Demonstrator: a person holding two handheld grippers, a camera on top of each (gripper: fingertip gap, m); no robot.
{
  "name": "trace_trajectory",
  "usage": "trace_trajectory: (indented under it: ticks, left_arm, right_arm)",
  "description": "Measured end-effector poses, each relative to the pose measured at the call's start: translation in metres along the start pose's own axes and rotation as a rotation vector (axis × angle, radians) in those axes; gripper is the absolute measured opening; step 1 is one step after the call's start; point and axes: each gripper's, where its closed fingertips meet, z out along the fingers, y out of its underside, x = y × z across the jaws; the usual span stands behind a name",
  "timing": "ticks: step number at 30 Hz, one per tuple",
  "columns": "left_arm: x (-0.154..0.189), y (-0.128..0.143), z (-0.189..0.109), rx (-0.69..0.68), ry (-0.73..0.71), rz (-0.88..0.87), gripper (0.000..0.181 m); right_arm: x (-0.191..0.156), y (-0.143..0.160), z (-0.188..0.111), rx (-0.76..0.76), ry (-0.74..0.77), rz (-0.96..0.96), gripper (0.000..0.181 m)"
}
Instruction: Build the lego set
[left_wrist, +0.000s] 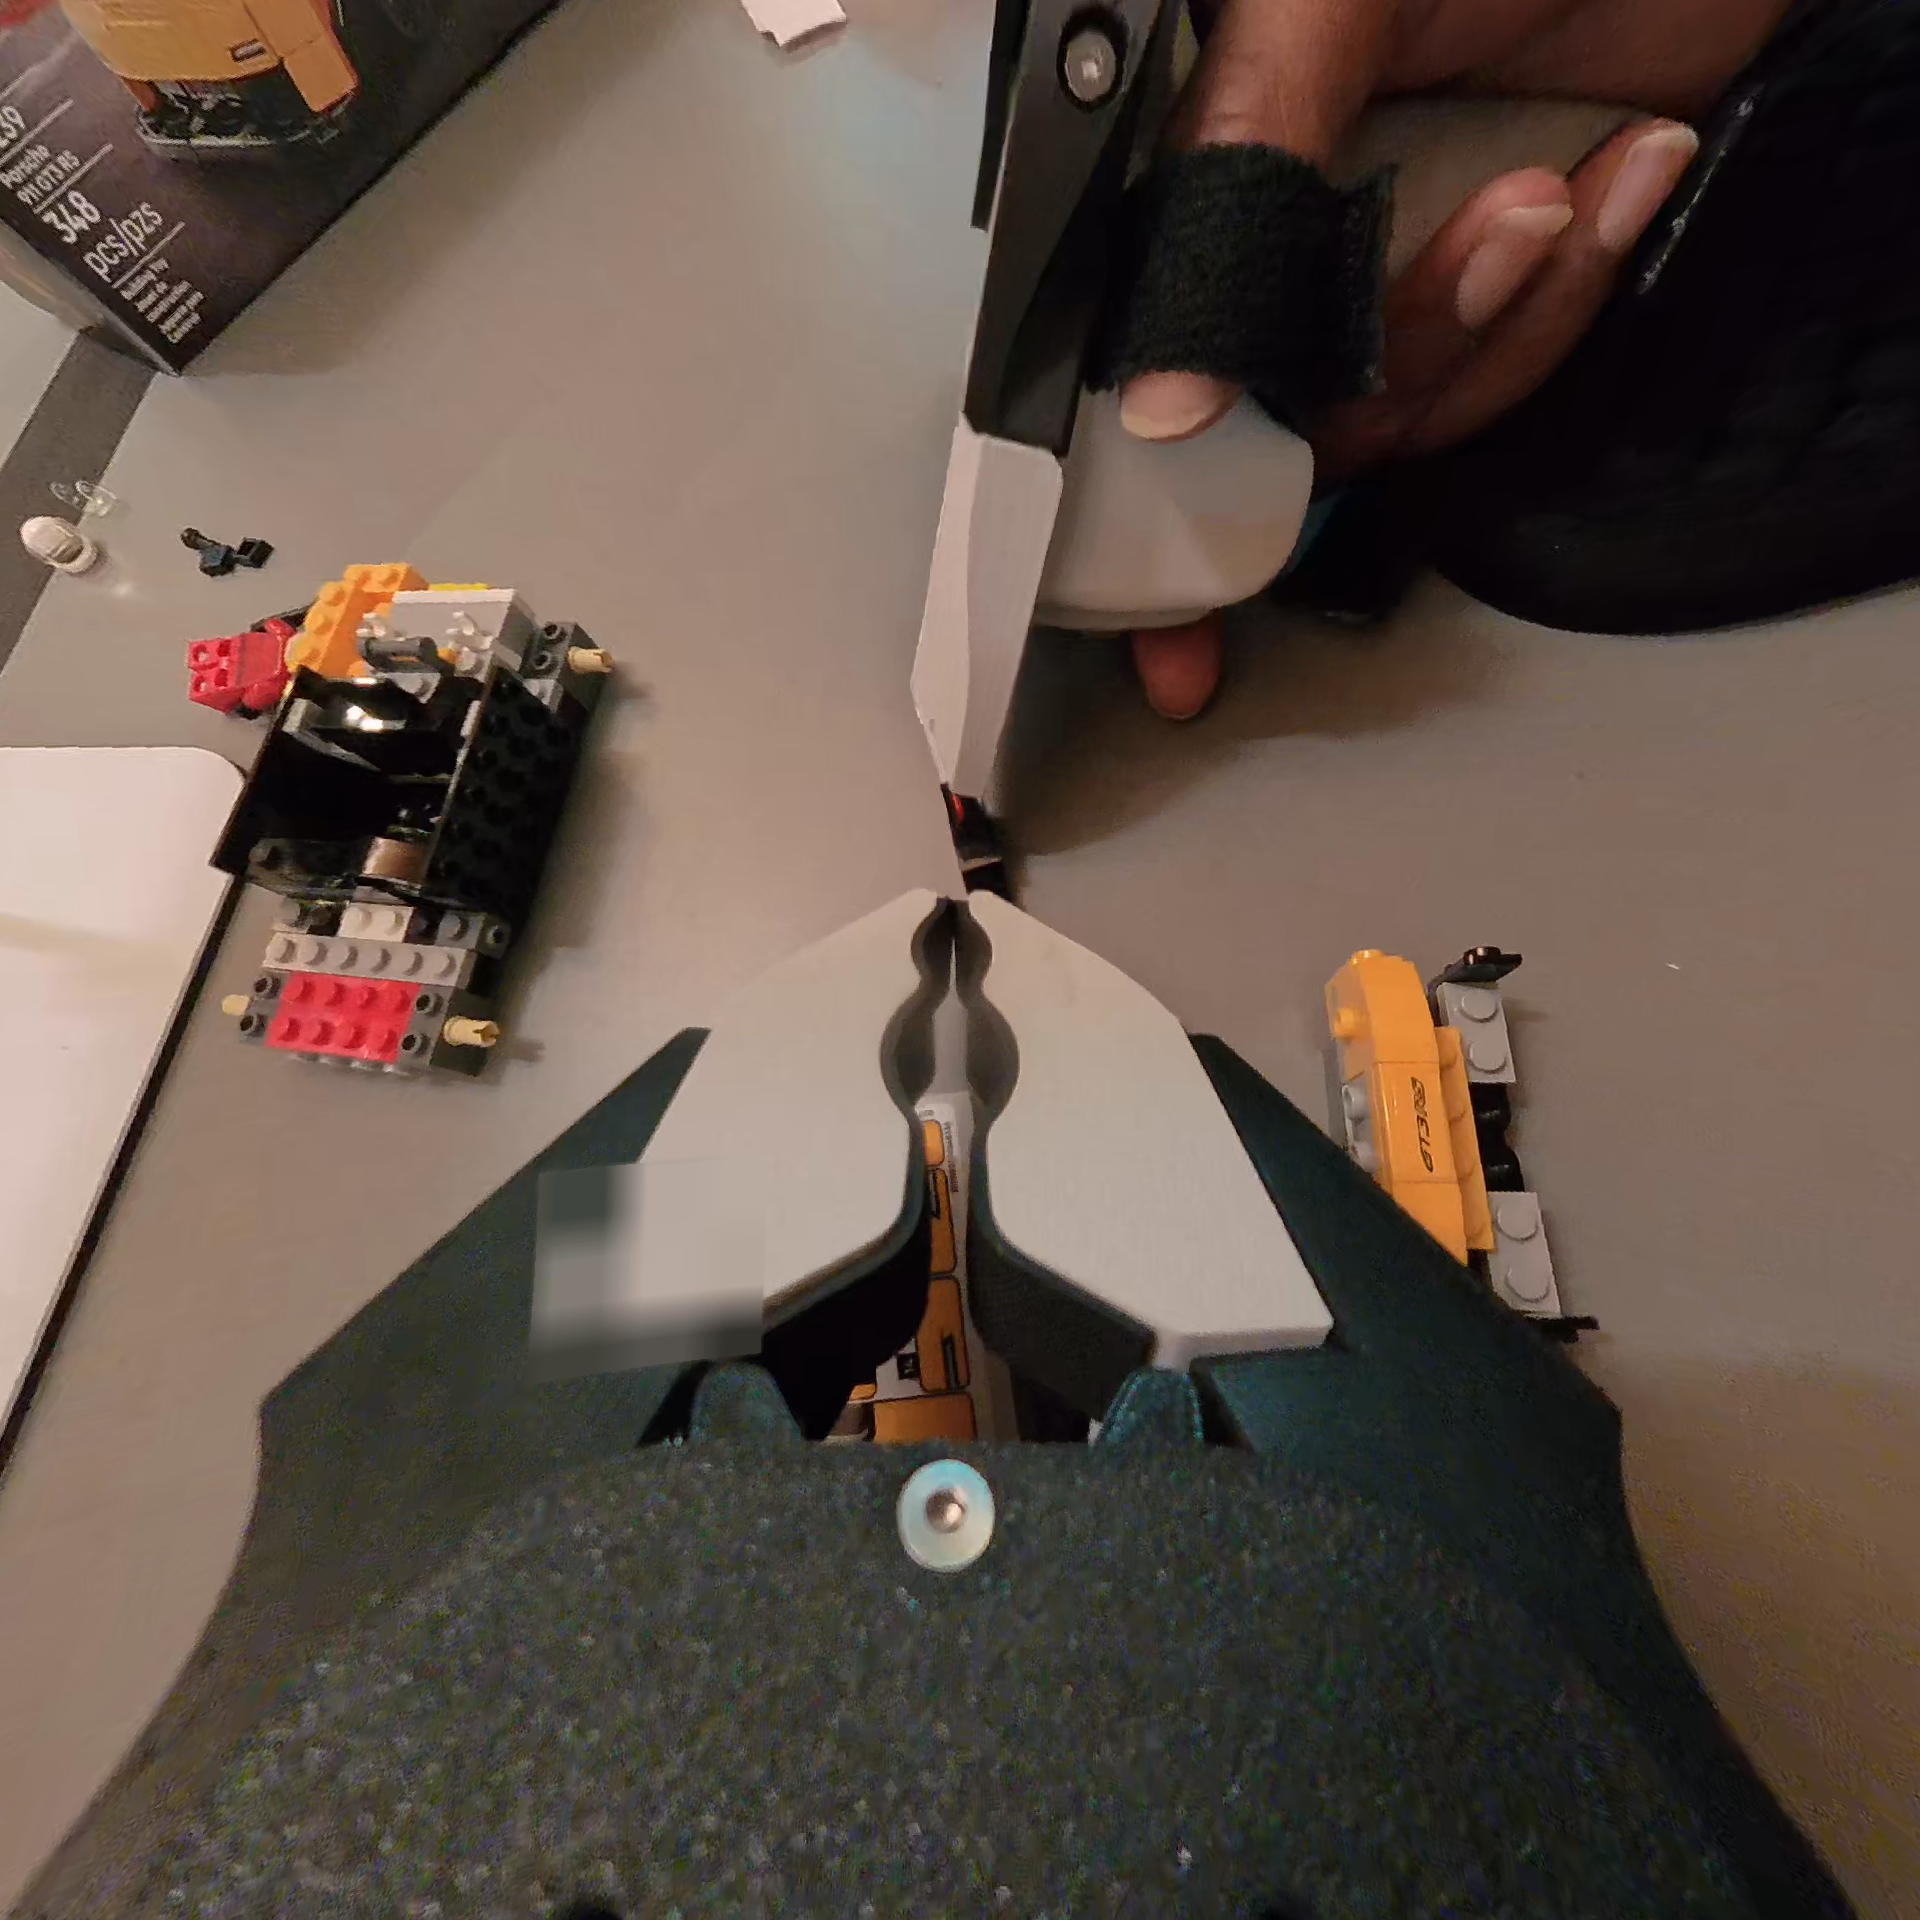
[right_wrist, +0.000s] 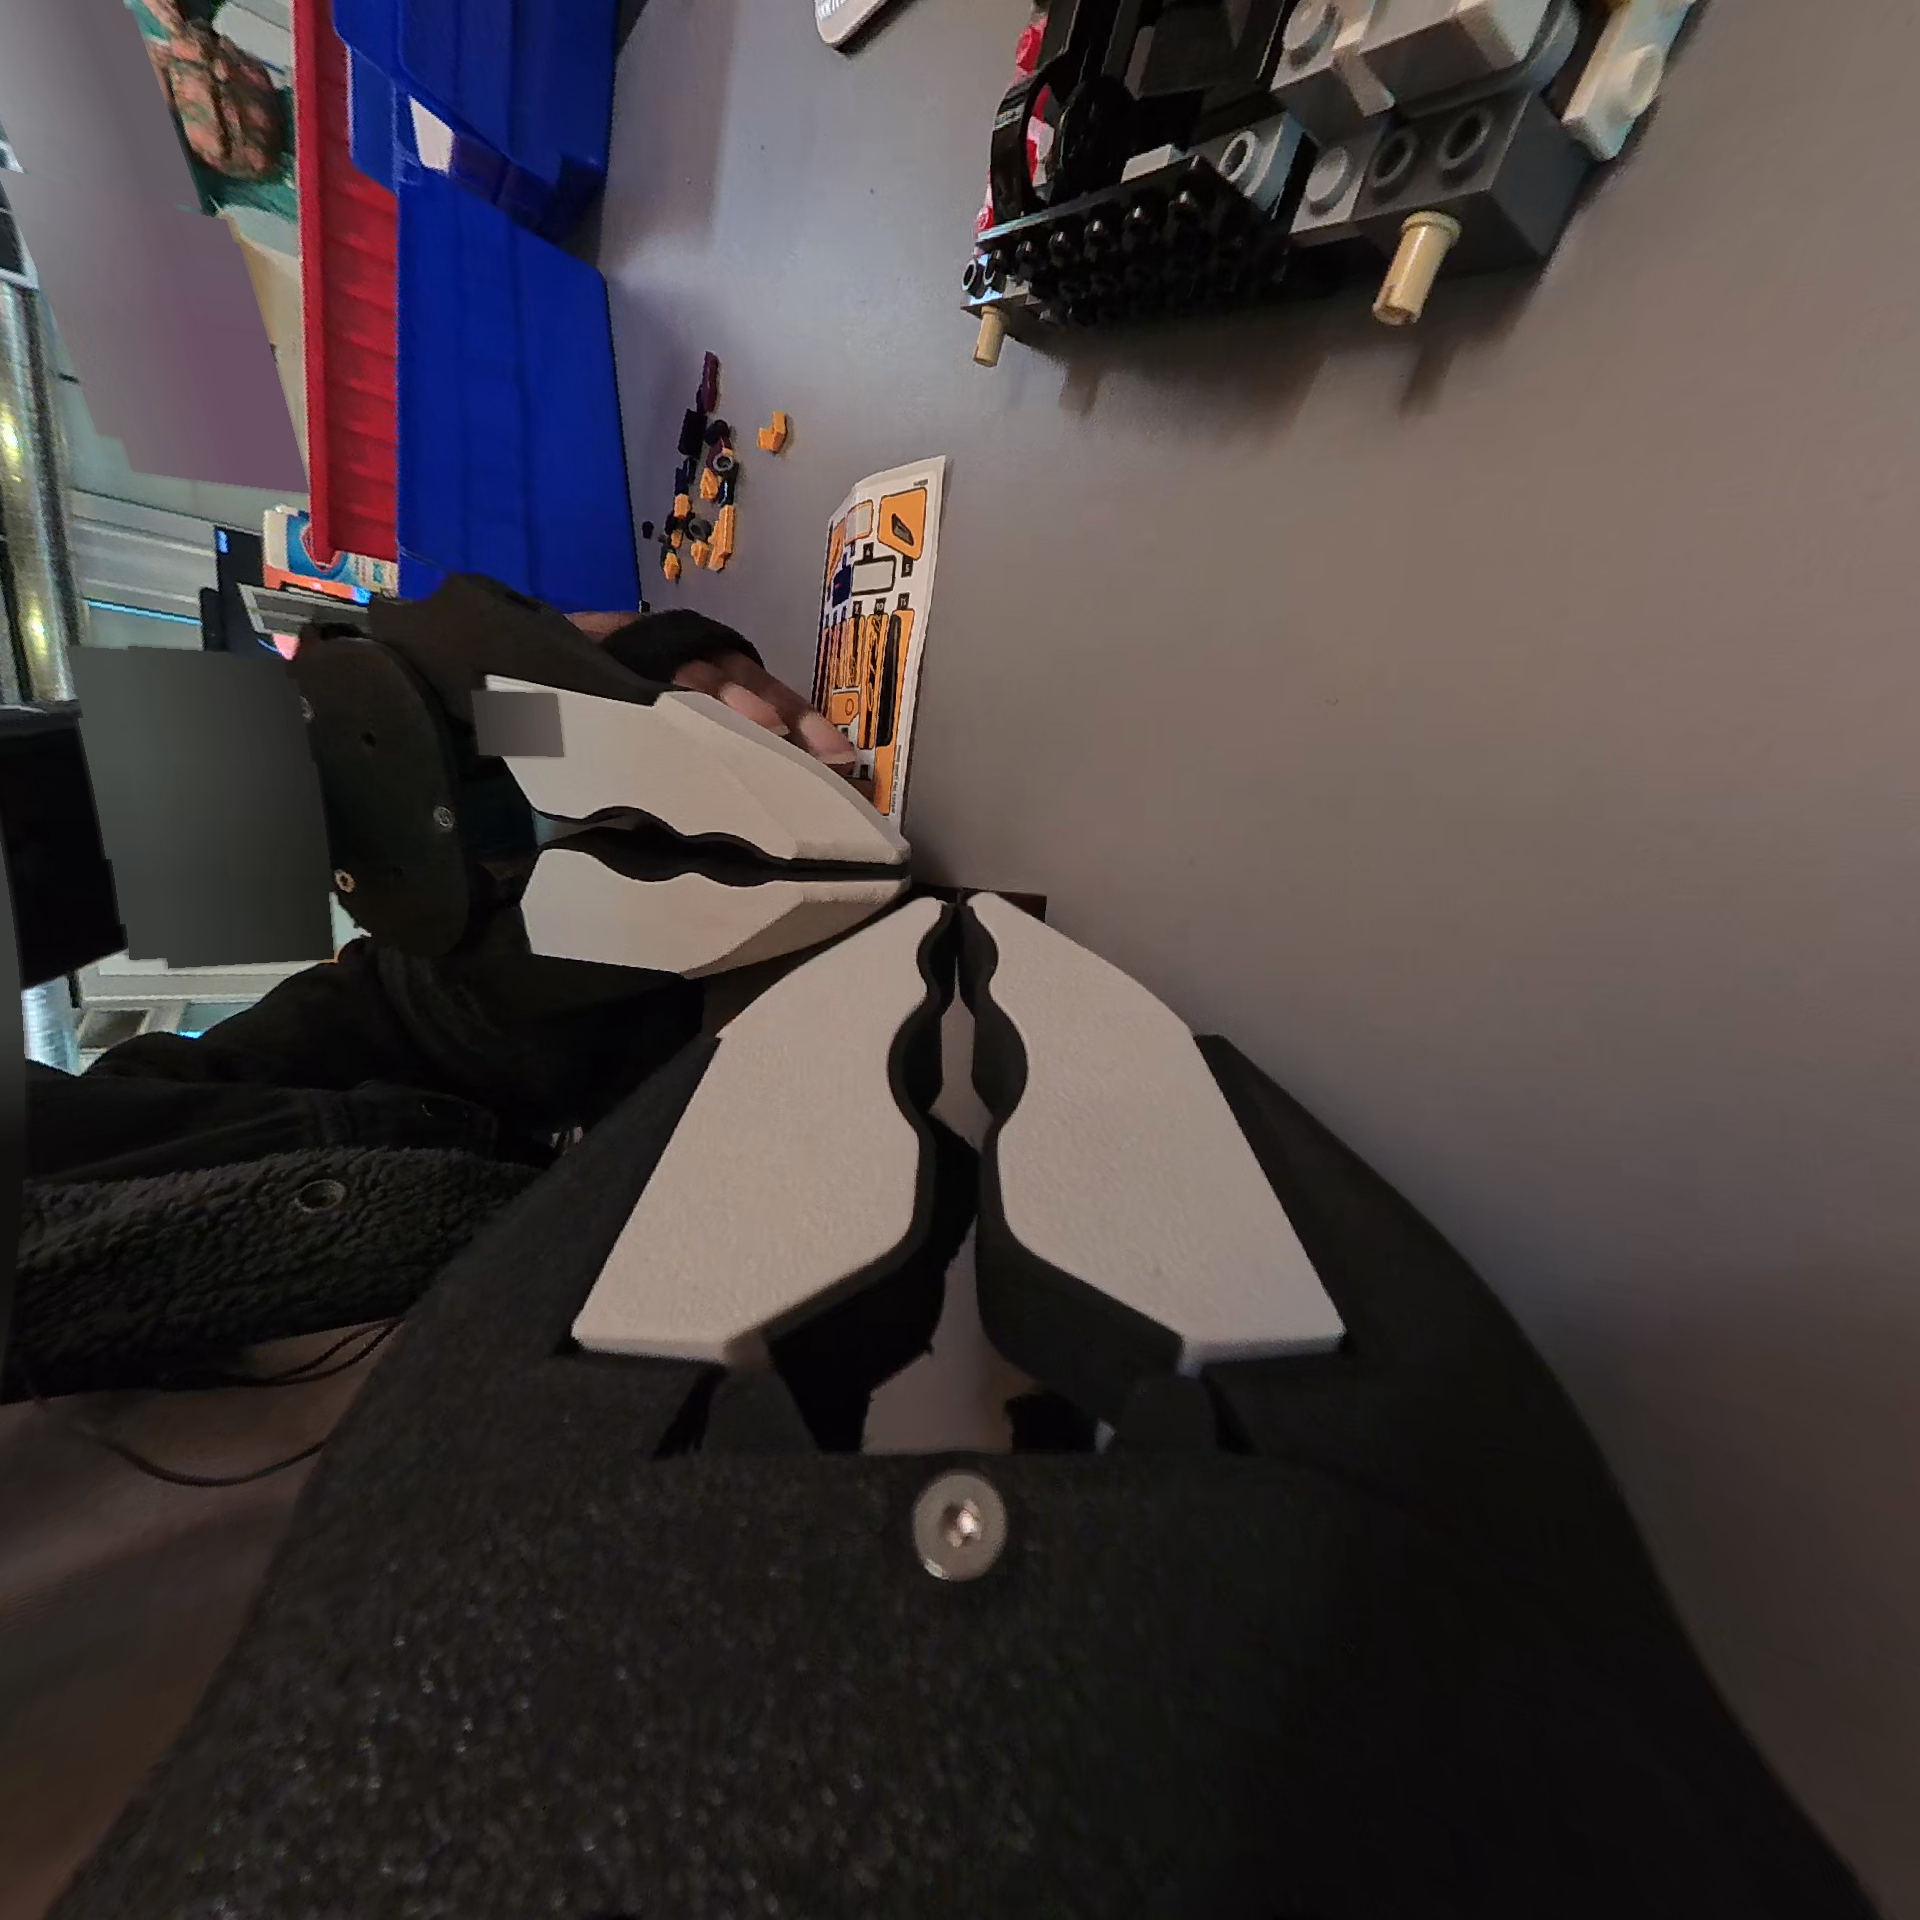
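Grey table (left_wrist: 644, 343) w/ black lego box (left_wrist: 156, 156) at far left corner, white pad (left_wrist: 94, 987) at left edge. Blue and red bins (right_wrist: 499, 343) stand beyond the table in the right wrist view.

Left gripper (left_wrist: 954, 914): white fingers (left_wrist: 1101, 1122) pressed together at the tips, nothing seen between them; sticker sheet (left_wrist: 951, 1226) lies underneath.

Right gripper (left_wrist: 961, 821) comes down from above, person's hand (left_wrist: 1351, 260) strapped to it. Its tips meet the left's; a small black-and-red piece (left_wrist: 971, 831) sits at its tips, but can't tell if it's pinched or just touching, jaws nearly together.

Part-built car chassis (left_wrist: 395, 821), black/grey/red, on table left of the grippers. Yellow side panel assy (left_wrist: 1423, 1122) just right of left gripper. Loose orange and black bits (right_wrist: 707, 499) beyond the sheet. Tiny black part (left_wrist: 223, 549) + clear pieces (left_wrist: 62, 535) near the pad.
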Motion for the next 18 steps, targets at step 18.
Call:
trace_trajectory:
  ticks: [18]
  left_arm:
    - [0.0075, 0.0067, 0.0016, -0.040, 0.079, -0.086, 0.008]
  right_arm:
    - [-0.0023, -0.0007, -0.0008, 0.004, -0.020, 0.006, 0.000]
